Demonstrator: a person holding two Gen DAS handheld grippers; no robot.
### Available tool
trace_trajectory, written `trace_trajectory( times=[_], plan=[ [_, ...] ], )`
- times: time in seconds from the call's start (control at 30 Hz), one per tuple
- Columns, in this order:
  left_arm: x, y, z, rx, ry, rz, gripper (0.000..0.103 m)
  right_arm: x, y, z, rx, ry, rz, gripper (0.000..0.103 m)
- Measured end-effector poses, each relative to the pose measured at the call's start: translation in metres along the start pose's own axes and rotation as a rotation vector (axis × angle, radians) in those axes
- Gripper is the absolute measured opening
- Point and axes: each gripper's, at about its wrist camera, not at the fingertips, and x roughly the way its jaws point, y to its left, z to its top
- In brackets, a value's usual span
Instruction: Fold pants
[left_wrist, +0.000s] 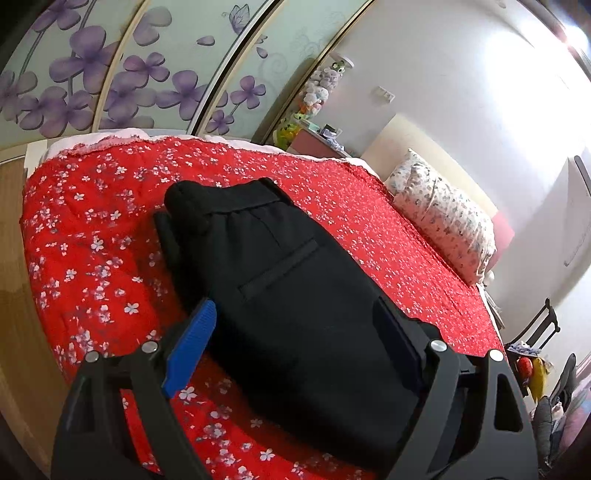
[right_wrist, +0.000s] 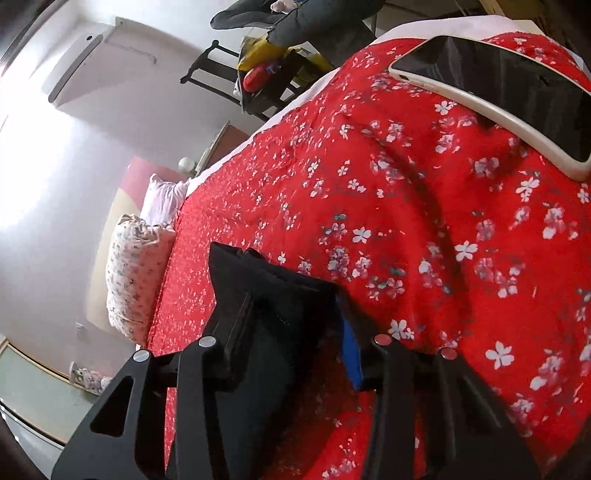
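Note:
The black pants (left_wrist: 295, 288) lie folded in a compact stack on the red flowered bedspread (left_wrist: 92, 229), waistband at the far end. My left gripper (left_wrist: 295, 325) is open, its blue-padded fingers (left_wrist: 192, 343) wide apart on either side of the stack's near end. In the right wrist view the pants (right_wrist: 280, 317) fill the gap between the fingers of my right gripper (right_wrist: 291, 306), which is open around the stack's edge; whether the pads touch the cloth cannot be told.
A phone in a cream case (right_wrist: 509, 96) lies on the bedspread (right_wrist: 443, 229) far right. A flowered pillow (left_wrist: 447, 221) sits at the bed's head. A dark chair (right_wrist: 258, 85) with clutter stands beside the bed. A floral wardrobe (left_wrist: 110, 74) stands behind.

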Motion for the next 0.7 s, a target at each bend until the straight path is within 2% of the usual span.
trace_trajectory(
  times=[0.1,0.13,0.27,0.4,0.47,0.57,0.7],
  plan=[
    [0.0,0.001,0.0,0.0,0.001,0.0,0.086,-0.003,0.005,-0.001,-0.017,-0.019,0.018,0.019],
    [0.0,0.001,-0.001,-0.002,0.0,-0.001,0.086,-0.005,0.006,-0.002,-0.017,-0.026,0.042,0.016],
    [0.0,0.002,-0.001,-0.012,0.002,-0.003,0.086,-0.024,0.027,-0.006,-0.078,-0.085,0.125,0.014],
    [0.0,0.003,-0.003,-0.005,0.001,0.0,0.086,-0.035,0.054,-0.017,-0.151,-0.092,0.2,0.014],
    [0.0,0.003,-0.002,-0.005,0.002,0.003,0.086,-0.038,0.068,-0.024,-0.185,-0.082,0.233,0.014],
    [0.001,0.005,-0.002,-0.015,0.009,0.004,0.087,-0.044,0.104,-0.045,-0.308,-0.062,0.264,0.014],
    [0.002,0.003,-0.002,-0.015,0.021,-0.005,0.087,-0.041,0.157,-0.098,-0.473,0.042,0.326,0.014]
  ],
)
